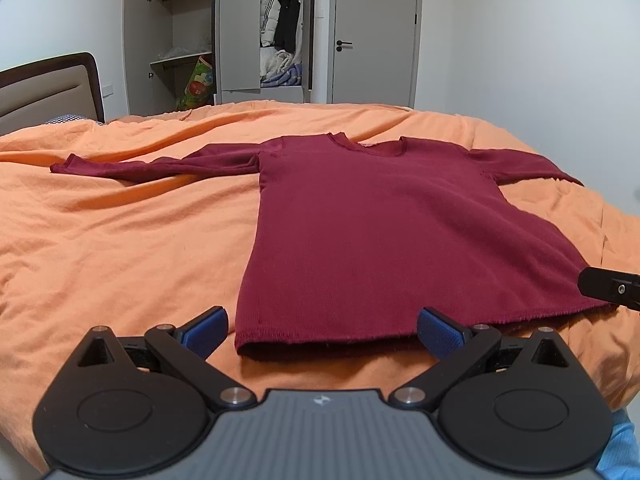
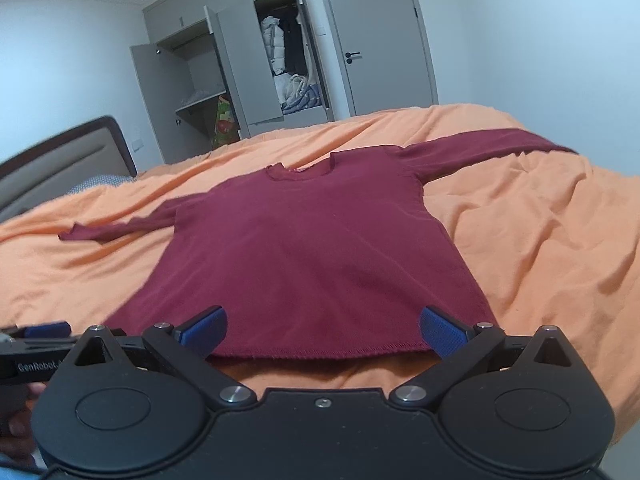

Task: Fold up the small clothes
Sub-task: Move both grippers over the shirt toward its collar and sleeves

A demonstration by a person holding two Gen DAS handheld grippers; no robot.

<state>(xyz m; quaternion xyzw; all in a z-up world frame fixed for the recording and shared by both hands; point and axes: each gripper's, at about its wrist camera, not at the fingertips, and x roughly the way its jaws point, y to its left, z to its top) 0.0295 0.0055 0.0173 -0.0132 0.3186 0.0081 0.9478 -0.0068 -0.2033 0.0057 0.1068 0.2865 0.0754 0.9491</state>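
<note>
Maroon shirt (image 1: pixel 384 232) lies flat on orange duvet (image 1: pixel 120 240); both grippers' fingers spread wide at its hem

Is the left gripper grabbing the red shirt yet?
Apart. In the left wrist view the left gripper is open, its blue pads either side of the shirt hem, with orange bedcover showing between.

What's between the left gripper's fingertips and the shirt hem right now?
Only a strip of bare orange bedcover. In the left wrist view the open left gripper sits just short of the dark red shirt, whose hem lies flat ahead of the fingers, untouched.
</note>
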